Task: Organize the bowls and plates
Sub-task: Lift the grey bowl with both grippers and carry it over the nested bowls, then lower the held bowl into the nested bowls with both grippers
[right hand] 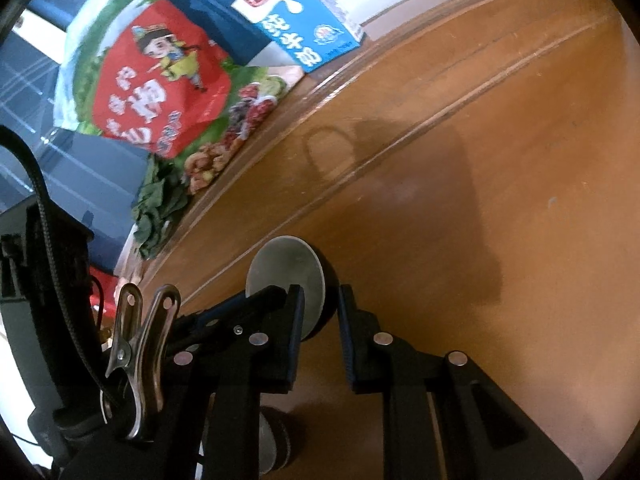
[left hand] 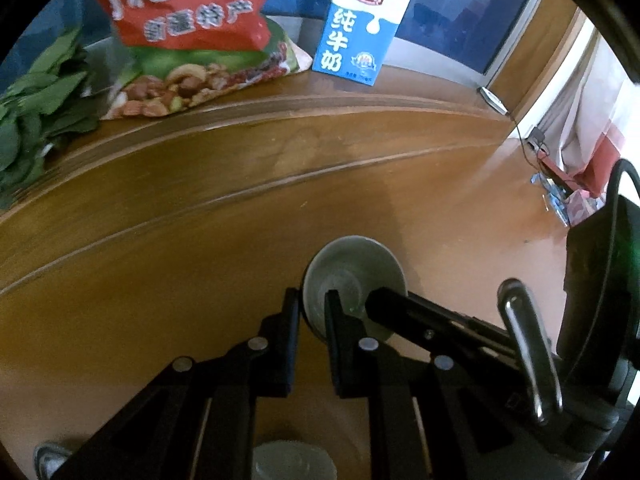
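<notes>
Gripped at its rim by the left claw [left hand: 313, 300], a pale bowl [left hand: 354, 268] is being held above the desk [left hand: 200, 216]. A dark bowl [right hand: 296, 276] is being clamped by the right claw [right hand: 322, 300], beside the left.

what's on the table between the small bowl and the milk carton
Nothing: in the left wrist view only bare wooden table lies between the small bowl and milk carton.

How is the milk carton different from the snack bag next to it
The milk carton is a blue and white box with a straw at its top; the snack bag is a soft pouch, mostly red with green edges and pictured nuts. The milk carton looks smaller than the snack bag. Both stand at the back of the wooden table and carry Chinese lettering.
</notes>
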The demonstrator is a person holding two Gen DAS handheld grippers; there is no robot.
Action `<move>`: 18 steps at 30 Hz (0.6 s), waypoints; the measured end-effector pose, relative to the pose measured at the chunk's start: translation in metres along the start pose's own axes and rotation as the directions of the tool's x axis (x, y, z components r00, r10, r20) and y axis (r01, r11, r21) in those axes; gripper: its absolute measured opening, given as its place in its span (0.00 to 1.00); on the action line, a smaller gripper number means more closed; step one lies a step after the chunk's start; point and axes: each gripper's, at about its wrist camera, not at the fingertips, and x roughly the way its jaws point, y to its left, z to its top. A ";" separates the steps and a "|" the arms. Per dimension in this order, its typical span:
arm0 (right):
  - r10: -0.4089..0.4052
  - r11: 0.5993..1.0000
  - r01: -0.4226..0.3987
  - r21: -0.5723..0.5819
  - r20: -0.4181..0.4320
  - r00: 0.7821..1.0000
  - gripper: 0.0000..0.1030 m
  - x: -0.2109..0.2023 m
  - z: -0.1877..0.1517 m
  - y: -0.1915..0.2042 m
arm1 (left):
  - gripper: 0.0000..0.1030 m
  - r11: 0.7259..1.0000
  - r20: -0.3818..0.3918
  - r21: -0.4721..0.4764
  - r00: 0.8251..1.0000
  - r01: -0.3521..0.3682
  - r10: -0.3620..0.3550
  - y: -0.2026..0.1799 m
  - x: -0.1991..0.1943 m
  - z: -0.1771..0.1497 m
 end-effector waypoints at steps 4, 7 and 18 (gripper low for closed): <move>0.017 1.000 -0.017 -0.019 -0.001 1.000 0.19 -0.010 -0.011 0.007 | 0.12 1.000 0.015 -0.009 1.000 -0.009 0.010 0.001 -0.016 -0.012; 0.030 0.999 -0.030 -0.026 -0.010 1.000 0.19 -0.015 -0.021 0.013 | 0.12 1.000 0.020 -0.018 1.000 -0.019 0.020 -0.002 -0.024 -0.018; 0.055 0.998 -0.056 -0.034 -0.049 0.997 0.19 -0.025 -0.053 0.026 | 0.12 0.998 -0.008 -0.049 0.999 -0.042 0.042 0.008 -0.041 -0.055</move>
